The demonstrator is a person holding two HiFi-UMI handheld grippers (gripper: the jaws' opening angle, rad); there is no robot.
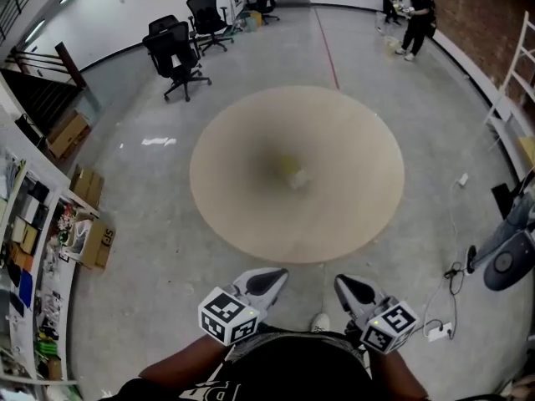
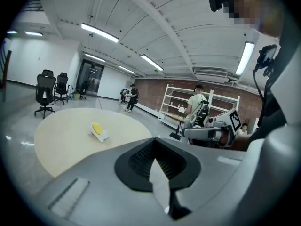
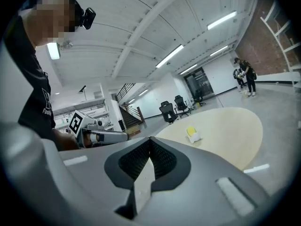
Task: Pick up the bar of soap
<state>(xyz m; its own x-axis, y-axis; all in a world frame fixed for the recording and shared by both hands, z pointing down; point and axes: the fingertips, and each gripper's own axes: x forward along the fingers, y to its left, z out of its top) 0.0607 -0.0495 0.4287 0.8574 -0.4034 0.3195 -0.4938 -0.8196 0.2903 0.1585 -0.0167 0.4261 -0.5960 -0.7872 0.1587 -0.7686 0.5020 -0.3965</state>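
The soap, a small yellow bar, lies on a white dish near the middle of the round table, well apart from both grippers. In the head view it is a blurred spot, so its long axis cannot be read there; the yellow shows toward the far left of the dish and the white toward the near right. In the left gripper view the bar is a short oval slanting from upper left to lower right, propped on the dish, whose white edge sticks out below and to the right of it. In the right gripper view it looks blockier, sitting on top of the dish, and is too small to tell which way its ends point. The left gripper and the right gripper are held low and close to the person's body, short of the table's near edge, tips aimed toward the table. Each gripper's own view shows its jaws pressed together with nothing between them. Office chairs stand on the grey floor beyond the table at the left, a person stands far off at the right, and boxes lie by the left wall.
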